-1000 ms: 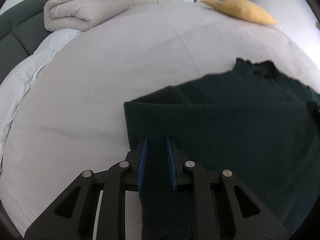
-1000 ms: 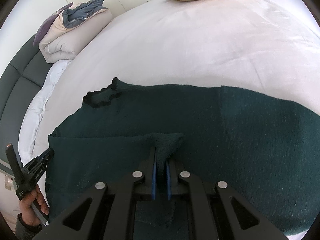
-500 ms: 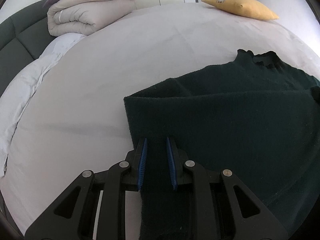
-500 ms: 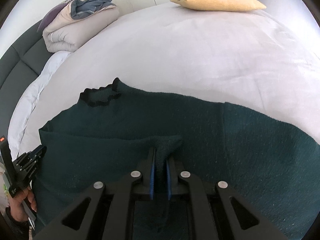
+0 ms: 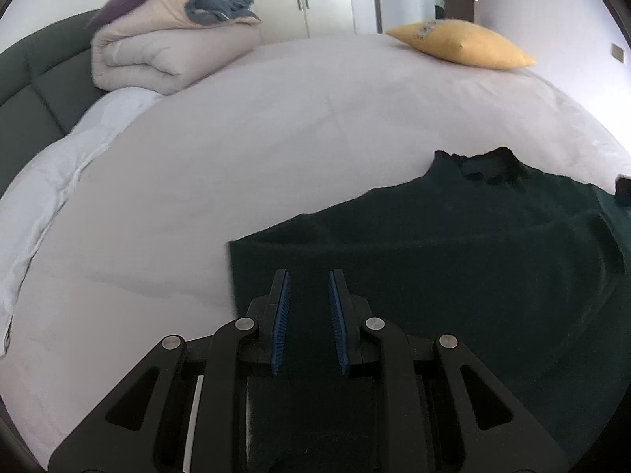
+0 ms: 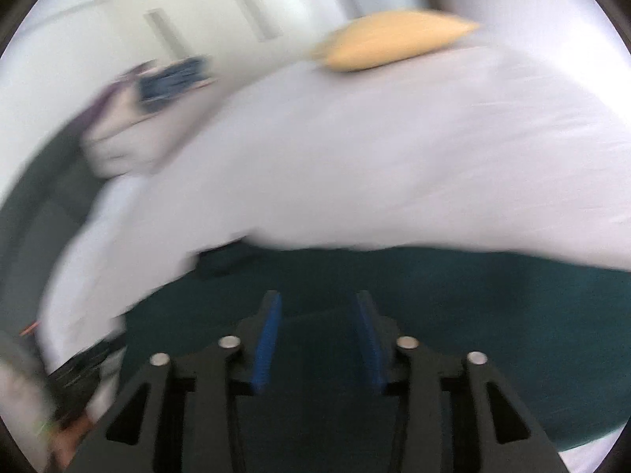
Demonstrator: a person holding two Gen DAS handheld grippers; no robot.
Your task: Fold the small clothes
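Observation:
A dark green knitted sweater (image 5: 453, 260) lies on the white bed, its ruffled collar (image 5: 489, 163) pointing away from me. My left gripper (image 5: 307, 287) sits over the sweater's near left corner, jaws a little apart with the fabric running between the blue pads (image 5: 282, 315). In the blurred right wrist view, my right gripper (image 6: 319, 311) is open and empty just above the sweater (image 6: 453, 307), which spreads below and to the right.
The white bed sheet (image 5: 276, 138) stretches ahead. A folded beige duvet (image 5: 157, 59) lies at the far left by the dark headboard (image 5: 35, 90). A yellow pillow (image 5: 461, 45) lies at the far edge. Wardrobe doors stand behind.
My right gripper has opened and let go of the fold of sweater it pinched, and it swings upward fast. My left gripper has tilted up, jaws unchanged.

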